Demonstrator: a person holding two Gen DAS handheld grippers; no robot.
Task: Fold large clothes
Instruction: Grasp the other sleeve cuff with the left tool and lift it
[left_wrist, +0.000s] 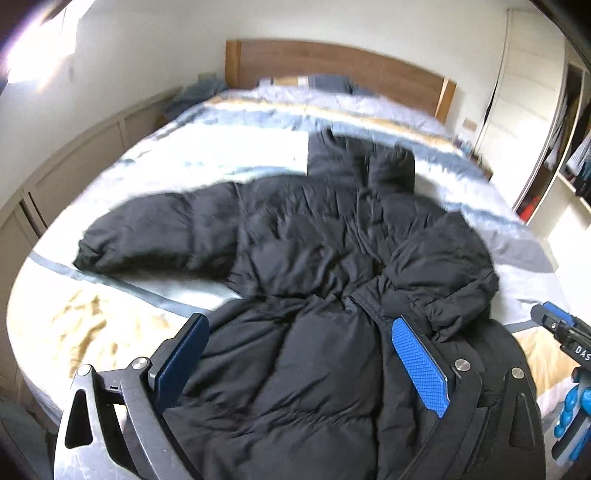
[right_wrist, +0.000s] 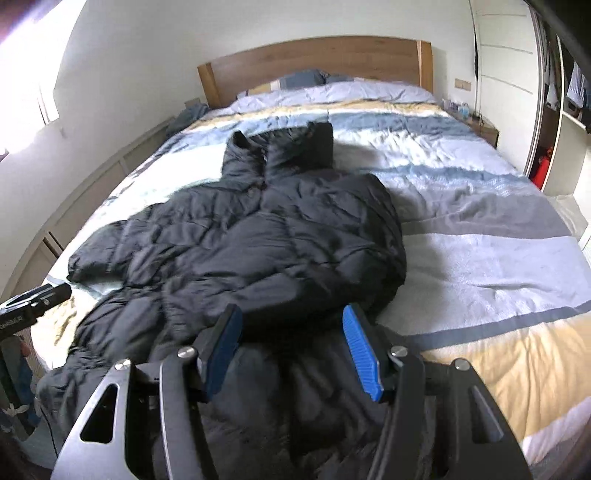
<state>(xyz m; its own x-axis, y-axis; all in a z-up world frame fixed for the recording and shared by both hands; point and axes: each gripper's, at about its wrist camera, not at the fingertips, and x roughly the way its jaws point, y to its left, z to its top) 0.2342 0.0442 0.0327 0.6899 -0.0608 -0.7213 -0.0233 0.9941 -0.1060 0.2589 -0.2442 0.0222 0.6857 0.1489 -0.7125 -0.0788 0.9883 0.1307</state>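
A black puffer jacket (left_wrist: 303, 236) lies spread over a bed (left_wrist: 122, 162) covered with a striped duvet in blue, white, grey and mustard bands. In the left wrist view the jacket fills the middle and lower part of the frame: one sleeve (left_wrist: 147, 232) stretches out toward the left edge, the collar end (left_wrist: 354, 158) points up toward the wooden headboard (left_wrist: 332, 62), and the other sleeve (left_wrist: 447, 266) is folded in over the body at right of centre.

The left claw (left_wrist: 301, 363) sits at the bottom of that frame with its jaws wide apart, the blue pads on either side of a broad swell of jacket fabric; the pads do not appear to press on it, though the cloth lies close against them. The right claw's tip shows at the right edge of this view, beside a blue-gloved hand (left_wrist: 572, 413).

In the right wrist view the jacket (right_wrist: 258, 236) runs from the lower left up to the centre of the frame, its right flank folded in with bare duvet (right_wrist: 480, 240) to the right. The right claw (right_wrist: 291, 354) stands partly apart at the bottom centre, over the jacket's hem (right_wrist: 291, 387); whether its pads grip the fabric I cannot tell. An open wardrobe (right_wrist: 565, 92) stands at the upper right.
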